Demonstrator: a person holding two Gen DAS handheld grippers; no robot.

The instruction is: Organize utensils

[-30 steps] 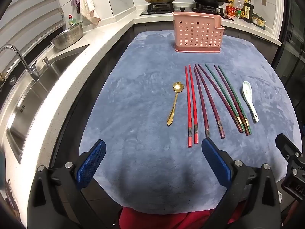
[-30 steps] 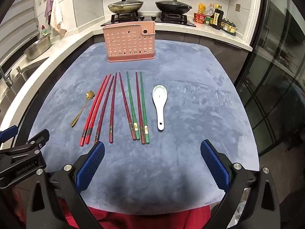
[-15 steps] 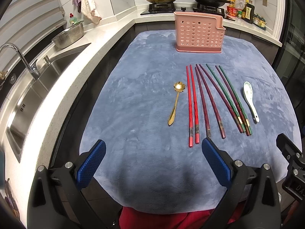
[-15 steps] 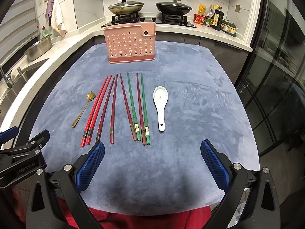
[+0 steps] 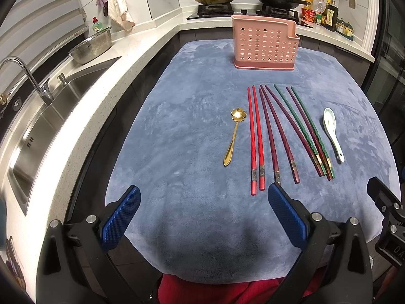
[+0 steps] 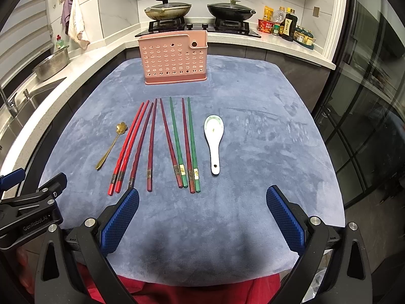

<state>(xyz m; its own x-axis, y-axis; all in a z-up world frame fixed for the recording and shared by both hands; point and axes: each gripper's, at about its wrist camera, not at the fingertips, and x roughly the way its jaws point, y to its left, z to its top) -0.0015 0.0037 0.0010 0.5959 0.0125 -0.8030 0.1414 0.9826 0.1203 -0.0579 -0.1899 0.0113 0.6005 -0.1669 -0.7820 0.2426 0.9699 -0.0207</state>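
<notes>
A pink perforated utensil holder [image 5: 264, 44] [image 6: 174, 59] stands upright at the far side of a blue-grey cloth. In front of it lie a gold flower-bowled spoon [image 5: 234, 136] [image 6: 111, 145], several red, maroon and green chopsticks [image 5: 278, 134] [image 6: 164, 144] side by side, and a white ceramic spoon [image 5: 331, 131] [image 6: 214, 139]. My left gripper [image 5: 202, 215] is open and empty at the cloth's near edge, short of the red chopsticks' ends. My right gripper [image 6: 202, 215] is open and empty, near the chopsticks' and white spoon's near ends.
A sink [image 5: 38, 126] with tap and a steel colander [image 5: 92, 48] sit on the white counter to the left. A stove with two pans [image 6: 200, 12] and sauce bottles [image 6: 283, 24] lie behind the holder. Glass doors [image 6: 367, 126] stand on the right.
Both grippers have edged slightly forward; the utensils sit a little lower in view. Nothing has been taken hold of.
</notes>
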